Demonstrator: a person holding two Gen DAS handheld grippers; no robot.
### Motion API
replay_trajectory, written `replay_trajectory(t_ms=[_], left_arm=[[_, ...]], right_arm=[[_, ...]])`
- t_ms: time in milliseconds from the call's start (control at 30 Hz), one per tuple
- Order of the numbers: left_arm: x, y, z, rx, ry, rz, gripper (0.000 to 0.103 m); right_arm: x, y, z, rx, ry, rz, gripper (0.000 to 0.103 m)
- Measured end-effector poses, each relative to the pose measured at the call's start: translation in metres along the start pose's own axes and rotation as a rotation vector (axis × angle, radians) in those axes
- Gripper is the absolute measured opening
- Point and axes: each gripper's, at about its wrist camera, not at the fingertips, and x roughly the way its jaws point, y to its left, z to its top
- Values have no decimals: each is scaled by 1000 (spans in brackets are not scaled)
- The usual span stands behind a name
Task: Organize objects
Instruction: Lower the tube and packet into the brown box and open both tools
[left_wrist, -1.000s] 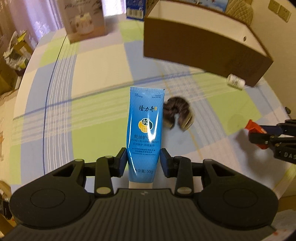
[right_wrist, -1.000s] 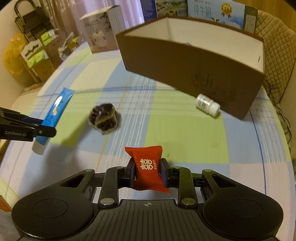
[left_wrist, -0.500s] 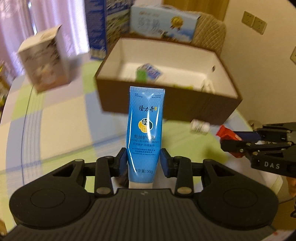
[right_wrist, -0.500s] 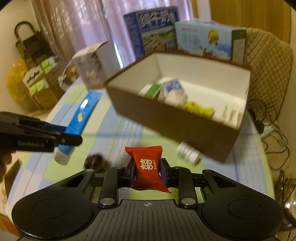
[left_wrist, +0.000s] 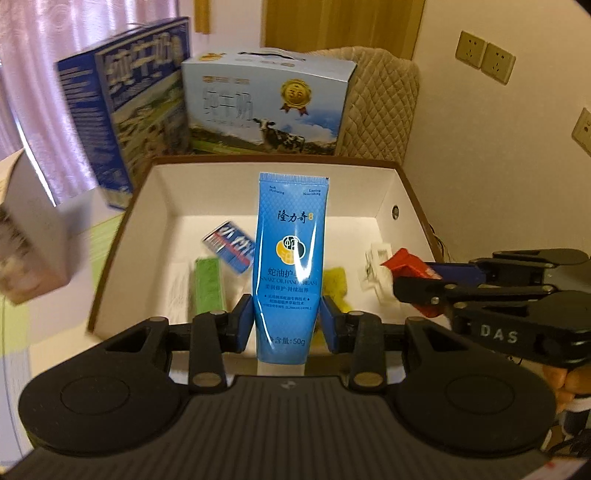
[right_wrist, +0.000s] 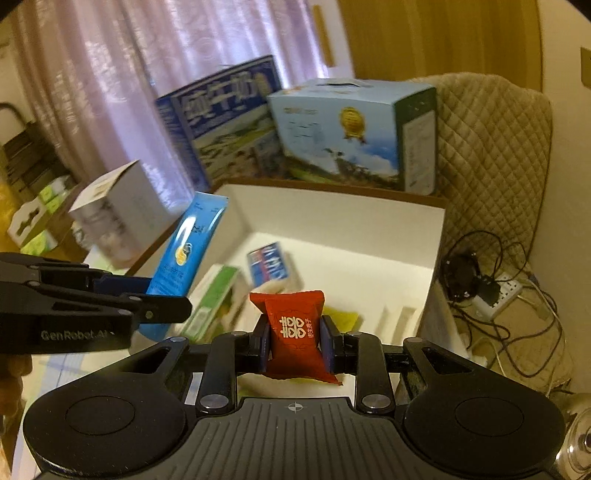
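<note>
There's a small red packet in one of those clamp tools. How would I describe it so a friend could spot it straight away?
Start at the big brown box with white inside walls, in front of two milk cartons. Just over its near edge, the right gripper pinches a small red packet between its fingers. It is the only red item, with white characters printed on its front.

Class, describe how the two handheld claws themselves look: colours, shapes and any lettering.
Both are matte black plastic. Each has a ribbed body with two round discs, silver rivets on linkage bars, and blue pads on its fingers. Seen side-on, the right claw bears white "DAS" lettering, and the left claw bears "GenRobot.AI". No cables or sleeves show.
</note>
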Motion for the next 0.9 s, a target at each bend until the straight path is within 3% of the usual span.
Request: replay_trajectory(t_ms=[233, 500, 833, 900], left_arm=[[60, -5, 37, 5, 61, -21, 33], [119, -7, 55, 13, 117, -28, 33], [163, 3, 69, -5, 148, -46, 33], [164, 4, 72, -3, 138, -41, 40]], right_arm=[[40, -36, 25, 83, 28, -35, 24], [76, -57, 40, 106, 45, -97, 24], [100, -63, 54, 78, 46, -141, 24], [102, -64, 57, 74, 46, -139, 24]])
